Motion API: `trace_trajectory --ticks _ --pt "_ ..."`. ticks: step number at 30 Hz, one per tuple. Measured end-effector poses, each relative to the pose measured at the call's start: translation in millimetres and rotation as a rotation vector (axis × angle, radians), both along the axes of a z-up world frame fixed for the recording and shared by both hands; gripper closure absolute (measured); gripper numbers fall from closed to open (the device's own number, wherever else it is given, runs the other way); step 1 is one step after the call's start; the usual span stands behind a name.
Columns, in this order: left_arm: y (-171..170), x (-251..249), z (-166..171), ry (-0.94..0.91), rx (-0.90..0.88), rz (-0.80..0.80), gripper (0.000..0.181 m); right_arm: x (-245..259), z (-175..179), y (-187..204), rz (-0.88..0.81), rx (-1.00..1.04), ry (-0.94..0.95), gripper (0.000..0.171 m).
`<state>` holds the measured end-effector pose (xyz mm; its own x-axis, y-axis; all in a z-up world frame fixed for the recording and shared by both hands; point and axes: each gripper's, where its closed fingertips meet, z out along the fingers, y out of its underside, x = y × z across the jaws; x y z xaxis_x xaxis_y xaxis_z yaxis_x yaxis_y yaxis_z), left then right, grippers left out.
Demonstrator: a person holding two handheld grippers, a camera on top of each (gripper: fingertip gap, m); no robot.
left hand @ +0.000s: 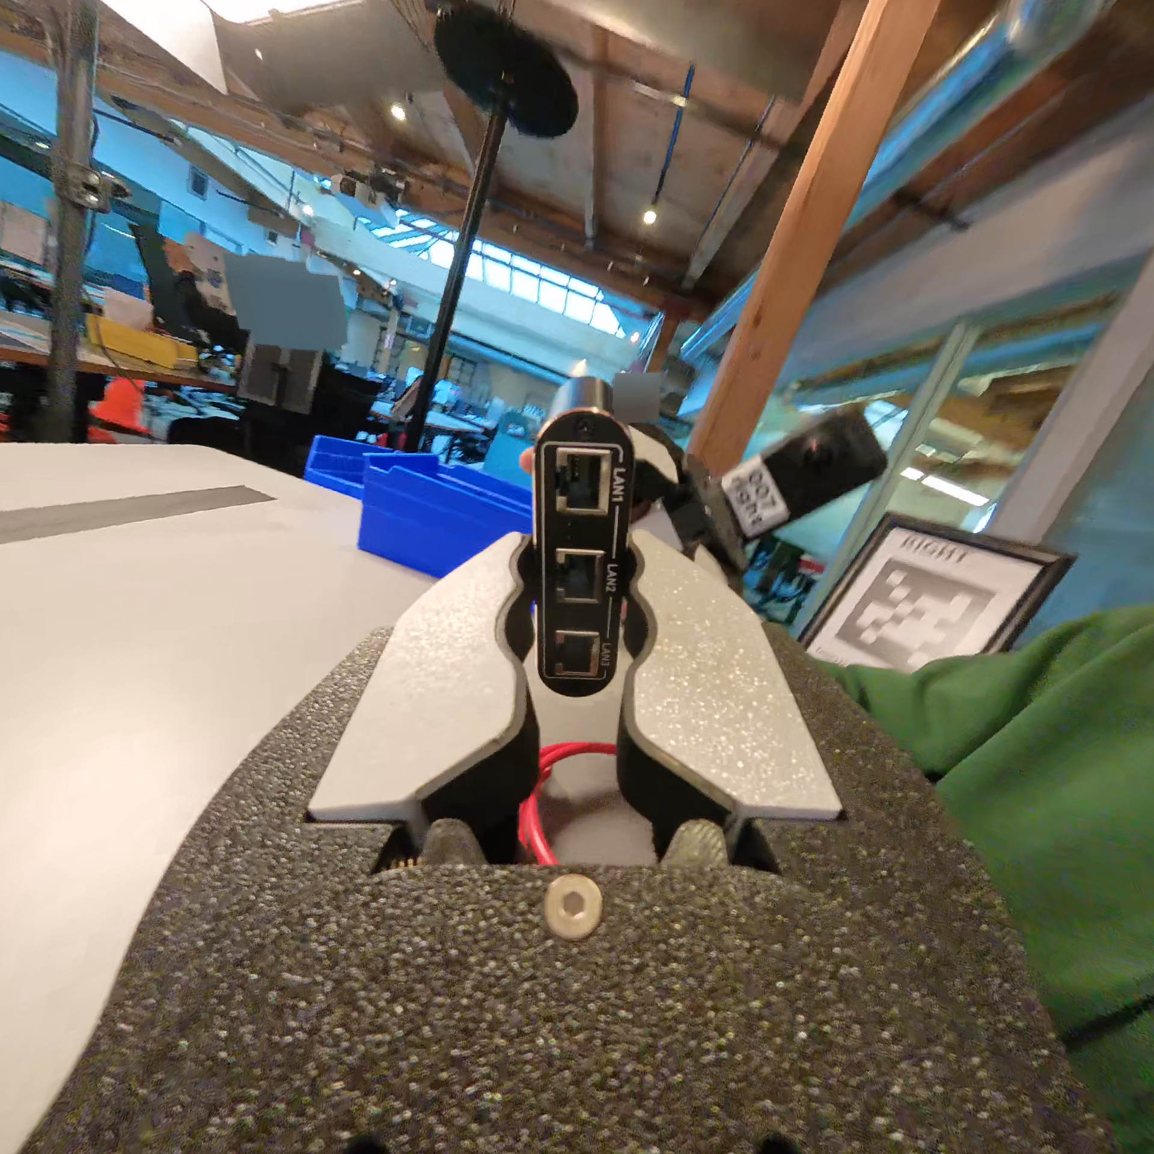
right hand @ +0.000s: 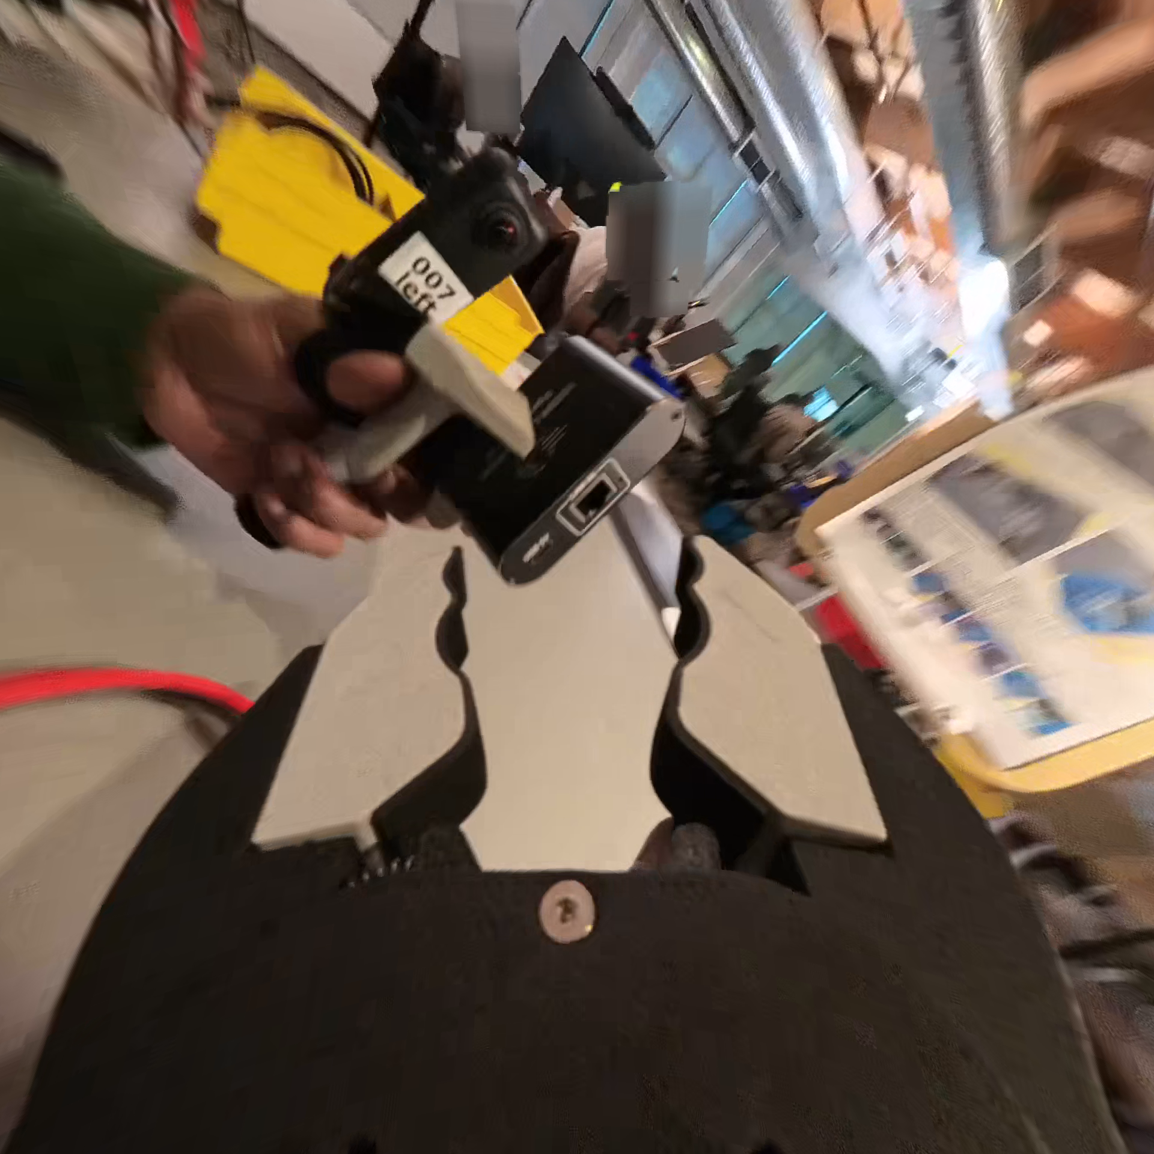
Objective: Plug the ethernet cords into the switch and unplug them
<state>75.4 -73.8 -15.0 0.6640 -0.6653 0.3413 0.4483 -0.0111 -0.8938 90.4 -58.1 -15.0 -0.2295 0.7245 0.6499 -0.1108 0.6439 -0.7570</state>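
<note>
**Left wrist view: switch clamped upright, right gripper empty beside it**

Left wrist view had the action up close: the left gripper (left hand: 577, 599) was clamped on the switch (left hand: 577, 556), its two grey fingers (left hand: 456, 693) pressed against the black body from either side. The switch stood on end, lifted clear of the white table (left hand: 125, 593), and its port face looked straight back at the camera with three sockets stacked one above another, all of them empty. Below the switch, between the finger bases, a loop of red cord (left hand: 540, 805) showed through. Behind the switch to its left sat blue bins (left hand: 431, 518) on the table; behind it to its right hovered the other gripper's camera block, blurred, and lower down a framed marker card (left hand: 937, 599) leaned past a green sleeve (left hand: 1030, 780).

Over to the right wrist view, heavily smeared: the right gripper (right hand: 571, 574) was spread wide with nothing between its fingers. Just beyond its tips was the switch (right hand: 562, 437), tilted, pinched in the left gripper (right hand: 493, 412), which a hand (right hand: 250, 412) gripped by the handle. The switch's near end showed one socket, and it was empty too. A red cord (right hand: 125, 684) ran along the table well below and left of the switch, touching neither gripper. Behind the switch lay a yellow bin (right hand: 293, 200).
</note>
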Motion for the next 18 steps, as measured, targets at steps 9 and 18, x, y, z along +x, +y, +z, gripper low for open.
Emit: trace_trajectory --ticks 9,18 --pt "-9 43 -29 0.048 -0.147 -0.297 0.156 1 -24 -24 0.008 0.330 0.020 0.076" --pt "-9 51 -44 0.122 -0.189 -0.315 0.155 0 -44 -29 0.028 0.395 -0.062 0.078"
